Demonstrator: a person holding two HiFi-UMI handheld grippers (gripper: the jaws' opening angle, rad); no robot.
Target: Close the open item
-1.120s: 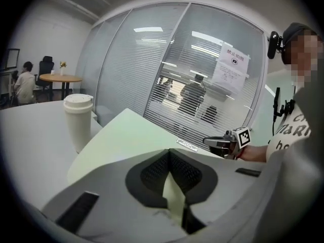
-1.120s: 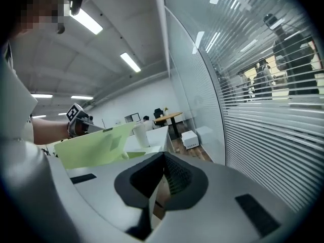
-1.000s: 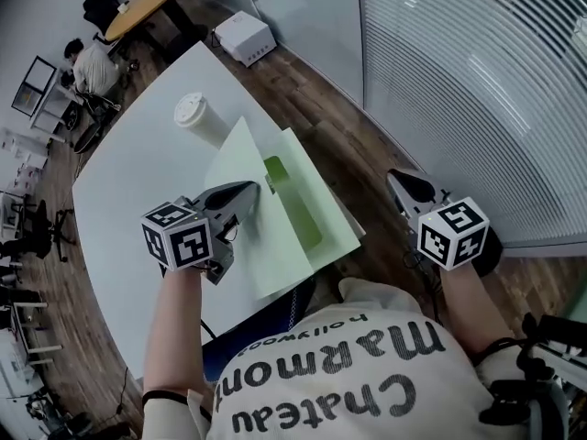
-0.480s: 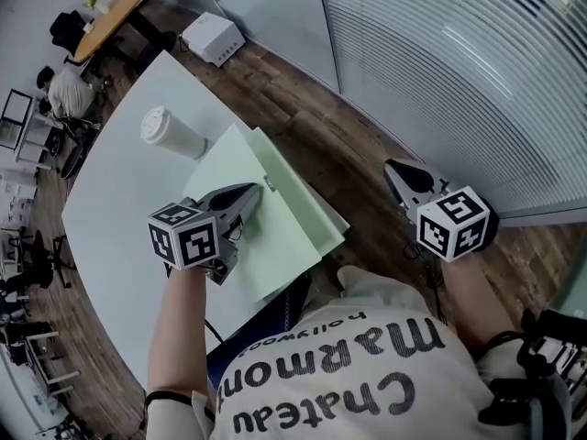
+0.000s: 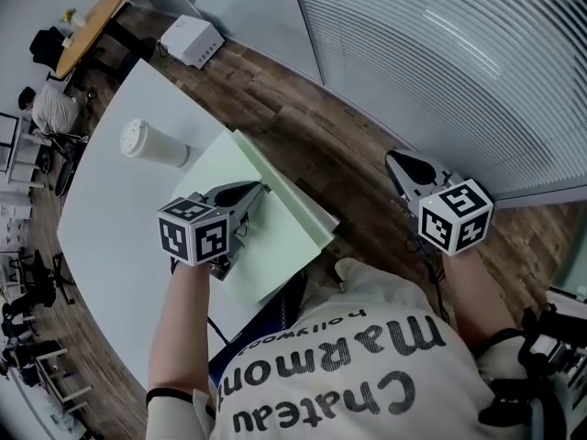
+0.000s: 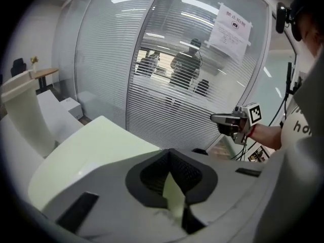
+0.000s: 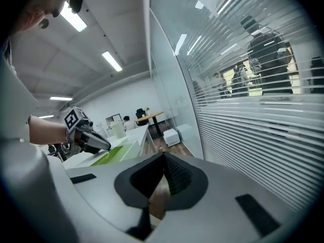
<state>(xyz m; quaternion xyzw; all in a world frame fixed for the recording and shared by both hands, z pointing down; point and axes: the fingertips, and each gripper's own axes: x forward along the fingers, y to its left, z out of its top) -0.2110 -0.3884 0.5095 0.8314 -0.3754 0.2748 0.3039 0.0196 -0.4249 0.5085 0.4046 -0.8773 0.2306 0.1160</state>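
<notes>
The pale green paper folder (image 5: 275, 238) lies at the near right corner of the broad white table (image 5: 110, 218), close to the person's body. A second ago its cover stood raised and a bright green inner face showed. In the head view the cover has now swung down almost flat and that inner face is covered. The right gripper view still catches a sliver of bright green under the cover, so the folder is probably not quite shut. What seems to be left is to lower the last bit and let go.

The left gripper (image 5: 263, 189) has its fingers clamped on the cover's edge, and a pale green sheet shows between them. The right gripper (image 5: 393, 159) hangs well apart over the wooden floor. Its fingers are slightly parted and hold nothing. A white lidded paper cup (image 5: 151, 142) lies beyond the folder.
</notes>
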